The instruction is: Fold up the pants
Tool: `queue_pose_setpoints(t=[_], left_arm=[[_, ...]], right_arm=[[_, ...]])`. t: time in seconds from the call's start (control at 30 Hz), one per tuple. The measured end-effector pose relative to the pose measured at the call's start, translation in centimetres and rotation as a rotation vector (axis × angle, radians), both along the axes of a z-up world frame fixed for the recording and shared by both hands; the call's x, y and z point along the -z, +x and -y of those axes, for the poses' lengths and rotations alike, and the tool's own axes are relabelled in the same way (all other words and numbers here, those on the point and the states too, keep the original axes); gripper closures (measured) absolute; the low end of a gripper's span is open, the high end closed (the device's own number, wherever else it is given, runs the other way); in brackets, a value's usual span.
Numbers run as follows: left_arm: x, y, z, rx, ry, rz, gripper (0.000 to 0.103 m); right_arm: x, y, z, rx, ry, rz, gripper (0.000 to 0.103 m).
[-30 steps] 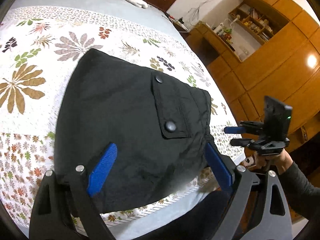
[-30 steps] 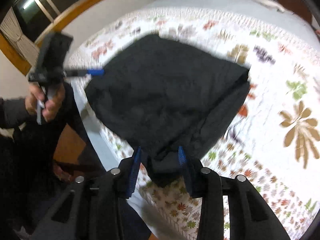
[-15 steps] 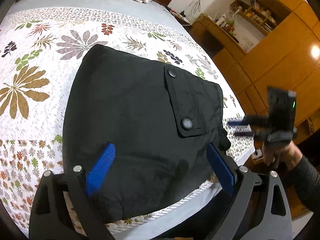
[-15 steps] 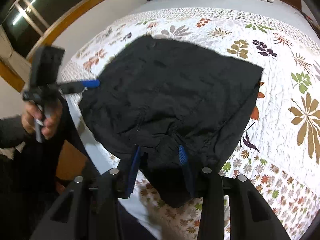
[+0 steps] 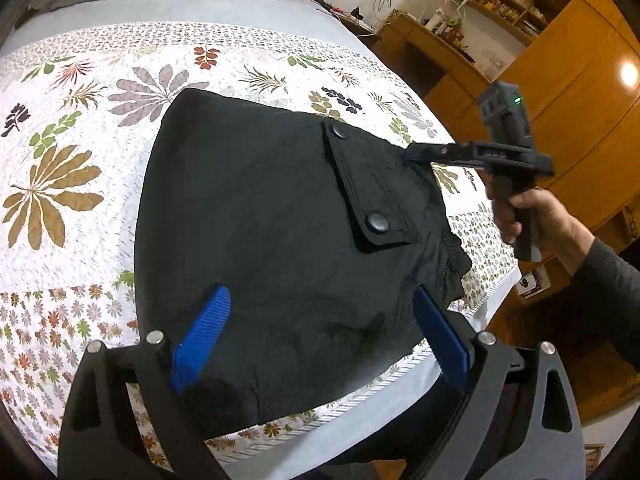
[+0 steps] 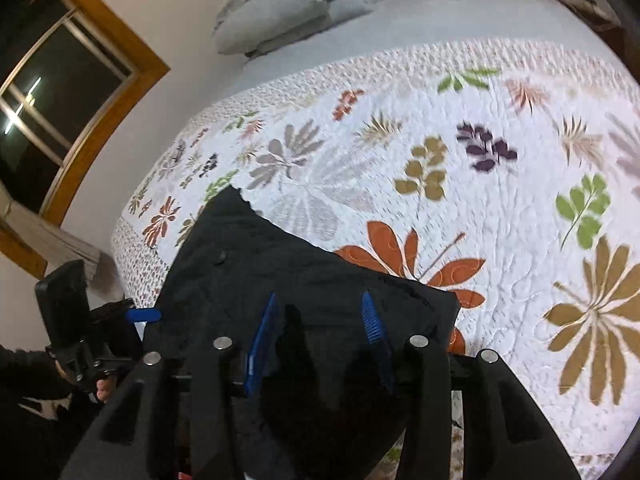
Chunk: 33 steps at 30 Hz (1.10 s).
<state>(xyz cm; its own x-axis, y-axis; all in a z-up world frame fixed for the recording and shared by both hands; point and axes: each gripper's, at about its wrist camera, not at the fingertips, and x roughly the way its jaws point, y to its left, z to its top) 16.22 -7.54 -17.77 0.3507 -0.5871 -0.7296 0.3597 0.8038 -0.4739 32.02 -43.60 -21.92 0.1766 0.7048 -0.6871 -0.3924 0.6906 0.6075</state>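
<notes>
Black pants (image 5: 256, 216), folded into a compact bundle with a snap-flap pocket on top, lie on a floral quilt (image 5: 72, 184) near the bed's front edge. My left gripper (image 5: 320, 292) stands open just above the bundle's near edge, its blue pads wide apart and nothing pinched. My right gripper (image 5: 412, 152), held by a hand (image 5: 536, 216), reaches in from the right over the bundle's far right edge. In the right wrist view its jaws (image 6: 319, 298) are opening, with the pants (image 6: 248, 264) lying under and between the pads. No pinch on the cloth shows. The left gripper (image 6: 140, 315) appears at the left.
The bed's front edge (image 5: 360, 412) runs just under my left gripper. Pillows (image 6: 280, 16) and loose clothes lie at the head of the bed. Wooden cabinets (image 5: 568, 92) and a shelf stand to the right, a window (image 6: 60, 92) on the other side.
The right gripper has moved from beside the pants' near right corner in over their right edge, and the cloth bunched between its pads is gone. The left gripper stayed in place.
</notes>
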Motion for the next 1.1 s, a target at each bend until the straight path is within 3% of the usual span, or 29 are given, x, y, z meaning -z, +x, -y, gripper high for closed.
queue_pose_setpoints(t=[0.17, 0.3, 0.4, 0.47, 0.53, 0.57, 0.63, 0.67, 0.9, 1.1], left_arm=[[0.2, 0.1, 0.1, 0.022, -0.008, -0.007, 0.011], [0.6, 0.2, 0.1, 0.038, -0.016, -0.006, 0.011], [0.4, 0.2, 0.0, 0.036, -0.022, -0.011, 0.011], [0.1, 0.1, -0.4, 0.023, -0.030, -0.021, 0.011], [-0.2, 0.1, -0.8, 0.012, -0.027, -0.025, 0.011], [-0.4, 0.0, -1.1, 0.005, -0.015, -0.023, 0.011], [-0.6, -0.2, -1.6, -0.012, 0.001, -0.018, 0.011], [-0.8, -0.2, -1.9, -0.020, 0.008, -0.016, 0.011], [-1.1, -0.2, -3.1, -0.065, 0.069, -0.003, 0.011], [0.3, 0.1, -2.7, -0.059, 0.109, -0.039, 0.011]], right_arm=[[2.5, 0.3, 0.2, 0.010, 0.008, -0.046, 0.068], [4.3, 1.0, 0.9, 0.032, 0.025, -0.090, 0.087], [5.0, 1.3, 1.4, 0.053, 0.067, -0.128, 0.088], [4.6, 1.3, 1.5, 0.062, 0.076, -0.135, 0.083], [3.7, 1.0, 1.5, 0.072, 0.099, -0.131, 0.062], [2.8, 0.7, 1.4, 0.078, 0.093, -0.115, 0.057], [1.1, 0.0, 1.0, 0.086, 0.046, -0.065, 0.032], [0.1, -0.7, 0.7, 0.085, 0.011, -0.031, 0.030], [-3.1, -7.3, -0.2, 0.053, -0.175, 0.100, 0.030], [-2.3, -11.9, -1.5, 0.035, -0.252, 0.114, 0.030]])
